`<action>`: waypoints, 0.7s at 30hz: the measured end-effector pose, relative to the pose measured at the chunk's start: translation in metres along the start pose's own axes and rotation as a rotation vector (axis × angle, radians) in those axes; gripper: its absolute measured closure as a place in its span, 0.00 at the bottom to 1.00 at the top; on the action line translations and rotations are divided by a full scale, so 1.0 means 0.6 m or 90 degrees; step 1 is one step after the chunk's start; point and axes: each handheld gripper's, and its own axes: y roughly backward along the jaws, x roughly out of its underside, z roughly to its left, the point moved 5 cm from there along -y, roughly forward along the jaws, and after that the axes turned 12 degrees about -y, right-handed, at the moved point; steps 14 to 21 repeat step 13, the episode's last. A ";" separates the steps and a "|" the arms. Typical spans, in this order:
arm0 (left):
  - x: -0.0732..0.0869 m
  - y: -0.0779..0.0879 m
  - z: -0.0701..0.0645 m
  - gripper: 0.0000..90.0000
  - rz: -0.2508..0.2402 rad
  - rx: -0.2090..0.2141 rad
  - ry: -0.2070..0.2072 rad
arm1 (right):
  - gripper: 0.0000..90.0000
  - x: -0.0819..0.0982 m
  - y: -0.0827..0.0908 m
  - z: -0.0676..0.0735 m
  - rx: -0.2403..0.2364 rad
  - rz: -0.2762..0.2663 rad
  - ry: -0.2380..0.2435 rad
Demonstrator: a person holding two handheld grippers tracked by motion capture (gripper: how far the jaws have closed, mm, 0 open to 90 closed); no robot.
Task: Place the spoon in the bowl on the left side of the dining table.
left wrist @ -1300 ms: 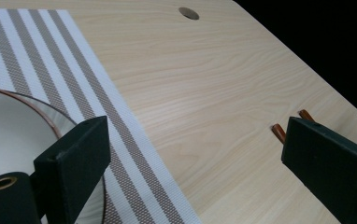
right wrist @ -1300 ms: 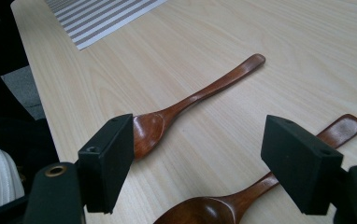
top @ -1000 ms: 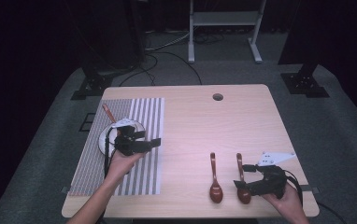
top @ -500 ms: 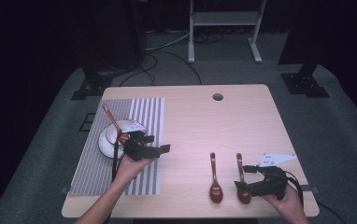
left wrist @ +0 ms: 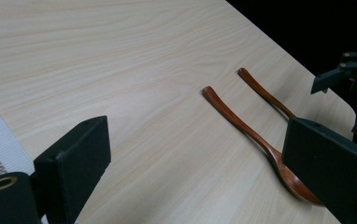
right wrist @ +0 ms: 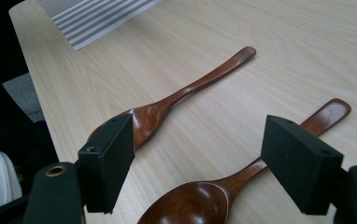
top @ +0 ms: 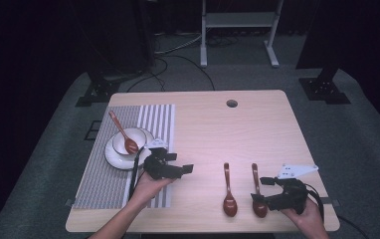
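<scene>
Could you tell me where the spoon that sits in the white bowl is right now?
In the high view the spoon rests in the white bowl on the striped mat, at the table's left, just beyond the left gripper.

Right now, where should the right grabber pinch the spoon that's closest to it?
Probably the thin neck just above the bowl of the right-hand spoon. It lies flat on the table, and the open right gripper already has one jaw on each side of that neck. Coming straight down from above, the jaws would close across the narrow handle rather than the wide, rounded bowl.
</scene>
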 end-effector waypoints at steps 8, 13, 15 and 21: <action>0.023 -0.013 -0.018 0.08 0.004 0.014 -0.006 | 0.27 0.003 0.002 -0.004 0.000 -0.007 -0.005; 0.042 -0.013 -0.031 0.08 0.006 0.019 -0.012 | 0.27 0.003 0.006 -0.008 -0.001 -0.031 -0.015; 0.042 -0.013 -0.031 0.08 0.006 0.019 -0.012 | 0.27 0.003 0.006 -0.008 -0.001 -0.031 -0.015; 0.042 -0.013 -0.031 0.08 0.006 0.019 -0.012 | 0.27 0.003 0.006 -0.008 -0.001 -0.031 -0.015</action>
